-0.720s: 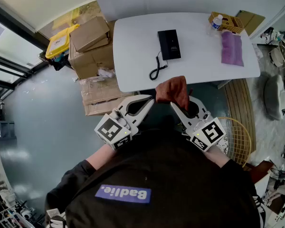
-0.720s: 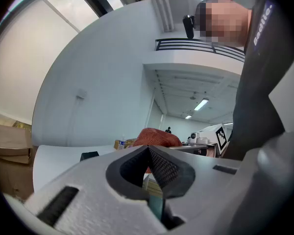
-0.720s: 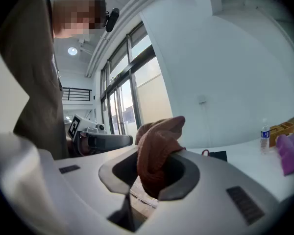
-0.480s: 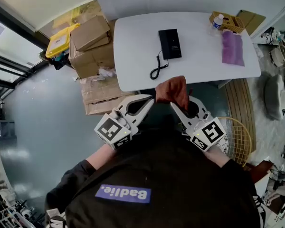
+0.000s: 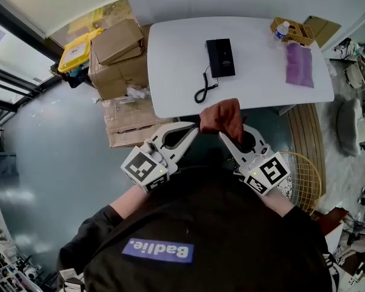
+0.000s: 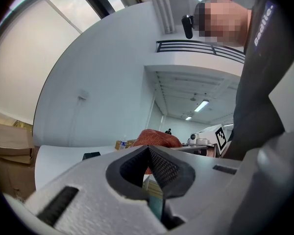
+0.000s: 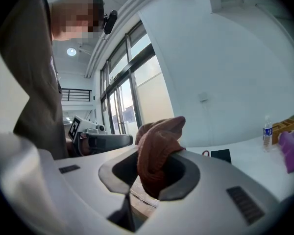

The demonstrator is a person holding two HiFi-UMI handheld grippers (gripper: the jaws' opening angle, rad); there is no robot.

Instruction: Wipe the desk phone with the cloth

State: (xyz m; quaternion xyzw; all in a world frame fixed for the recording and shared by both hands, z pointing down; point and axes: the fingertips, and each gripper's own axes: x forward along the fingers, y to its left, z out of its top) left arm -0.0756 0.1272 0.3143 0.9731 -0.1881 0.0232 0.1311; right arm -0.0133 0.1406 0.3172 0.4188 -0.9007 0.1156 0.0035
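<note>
Cloth wadded in the right claw, phone not yet reached
The right gripper (image 5: pixel 224 132) is clamped on a bunched rust-red cloth (image 5: pixel 221 115), well short of the desk phone (image 5: pixel 221 57); the left gripper (image 5: pixel 195 127), beside it, is closed on nothing. Risk: the wad snags the coiled cord (image 5: pixel 203 90) at the phone's near end and drags the phone

Qty: 1 desk phone (image 5: pixel 220 58), 1 rust cloth (image 5: pixel 222 115), 1 purple cloth (image 5: pixel 299 64), 1 btl (image 5: pixel 282 30), 1 tbl (image 5: pixel 176 53).
</note>
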